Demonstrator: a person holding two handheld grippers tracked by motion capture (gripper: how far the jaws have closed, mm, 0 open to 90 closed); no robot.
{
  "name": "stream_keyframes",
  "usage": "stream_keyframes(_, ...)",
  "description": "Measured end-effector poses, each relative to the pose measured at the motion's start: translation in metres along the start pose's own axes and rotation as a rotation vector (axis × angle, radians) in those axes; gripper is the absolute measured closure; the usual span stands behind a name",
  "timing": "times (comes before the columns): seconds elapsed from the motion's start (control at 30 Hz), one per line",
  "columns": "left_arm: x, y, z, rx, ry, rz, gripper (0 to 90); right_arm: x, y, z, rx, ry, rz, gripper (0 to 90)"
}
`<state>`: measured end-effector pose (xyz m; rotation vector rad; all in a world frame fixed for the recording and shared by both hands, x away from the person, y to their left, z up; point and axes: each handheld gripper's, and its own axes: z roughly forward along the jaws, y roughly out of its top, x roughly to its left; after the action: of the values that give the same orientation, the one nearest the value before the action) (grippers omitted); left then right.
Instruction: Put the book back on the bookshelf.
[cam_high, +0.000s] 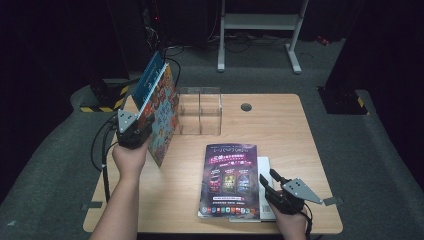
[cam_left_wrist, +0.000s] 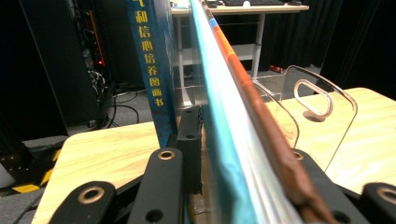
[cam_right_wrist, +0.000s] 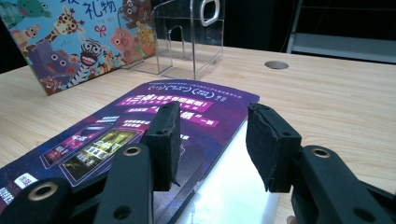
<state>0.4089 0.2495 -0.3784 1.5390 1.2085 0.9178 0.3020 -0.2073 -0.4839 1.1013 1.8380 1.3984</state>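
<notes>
Dark room, wooden worktop (cam_high: 280, 130): left tool (cam_high: 145, 107) grips upright books (cam_high: 161, 107), next slotting them into the rack (cam_high: 200, 111); right tool (cam_high: 266, 184) hovers half-open, empty, over the magazine (cam_high: 231, 180).

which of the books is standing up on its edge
The colourful animal picture book, upright between the left gripper's jaws beside the clear rack. The purple magazine lies flat.

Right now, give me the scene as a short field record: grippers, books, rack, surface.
left gripper: jaws around two upright books, a blue one and an animal picture book, standing on edge on the table
right gripper: open, nothing between the pads, over the flat stack's right edge
flat stack: purple magazine lying on a white book
rack: clear acrylic book rack, no books in it, just right of the upright books
surface: wooden table with a round grommet
</notes>
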Motion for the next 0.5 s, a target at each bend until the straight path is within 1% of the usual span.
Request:
stream_keyframes(0.07,0.0014,-0.0007,0.0008,0.007,-0.003,-0.007,70.1,0.0005,-0.0003,0.0006,0.004,0.002,-0.002,55.0)
stream_keyframes(0.2,0.0035,-0.0016,0.0007,-0.007,-0.011,-0.022,67.7,0.0006,-0.0007,0.0009,0.006,0.001,-0.001,54.8)
stream_keyframes(0.23,0.0051,-0.0021,0.0003,-0.013,-0.022,-0.029,67.7,0.0005,-0.0009,0.0011,0.006,0.000,-0.001,54.7)
stream_keyframes(0.37,0.0044,-0.0029,0.0002,-0.022,-0.022,-0.037,67.9,0.0012,-0.0015,0.0021,0.013,0.003,-0.002,54.5)
stream_keyframes(0.4,0.0044,-0.0030,0.0004,-0.019,-0.024,-0.042,67.2,0.0015,-0.0016,0.0023,0.014,0.003,-0.002,54.5)
stream_keyframes(0.47,0.0027,-0.0032,0.0002,-0.023,-0.014,-0.035,65.2,0.0017,-0.0018,0.0027,0.013,0.002,-0.002,54.5)
stream_keyframes(0.5,0.0022,-0.0031,0.0002,-0.026,-0.013,-0.041,64.5,0.0017,-0.0018,0.0028,0.014,0.003,-0.002,54.5)
